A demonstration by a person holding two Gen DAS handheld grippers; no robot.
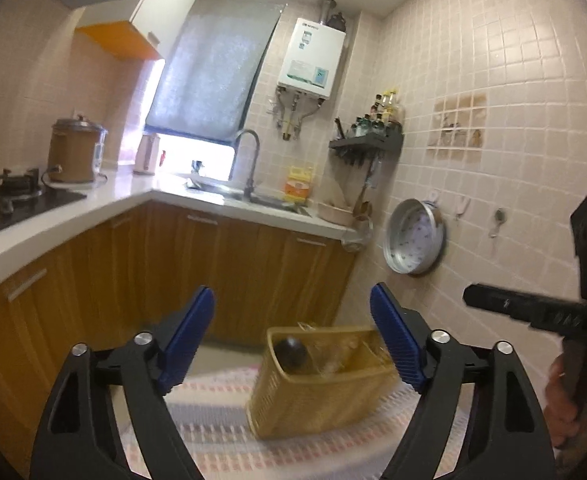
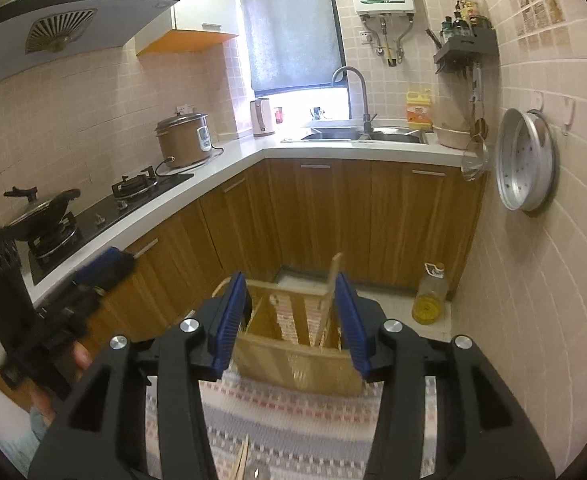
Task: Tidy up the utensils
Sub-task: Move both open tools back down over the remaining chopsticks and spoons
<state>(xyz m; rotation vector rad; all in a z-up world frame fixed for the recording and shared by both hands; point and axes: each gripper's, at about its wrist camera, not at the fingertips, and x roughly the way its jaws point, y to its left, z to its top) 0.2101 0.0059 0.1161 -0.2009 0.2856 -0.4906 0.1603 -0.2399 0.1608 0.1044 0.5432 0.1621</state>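
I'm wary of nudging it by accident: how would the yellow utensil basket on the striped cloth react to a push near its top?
The yellow utensil basket looks like thin, perforated plastic, so probably light. It stands tall on a soft striped cloth, so a high push may tip it rather than slide it. The utensils inside would likely rattle or spill.

In the left wrist view, the basket (image 1: pixel 325 380) sat low and centre on the patterned cloth (image 1: pixel 221 404), between the spread fingers of the left gripper (image 1: pixel 293 344), touching neither. Behind it ran the cabinets (image 1: pixel 229 264) under the counter (image 1: pixel 105 204), with the sink (image 1: pixel 261 198) at centre and the stove (image 1: pixel 17 200) at far left. A round tray (image 1: pixel 415 240) hung on the wall at right. The right gripper (image 1: pixel 525 310) entered from the right edge.
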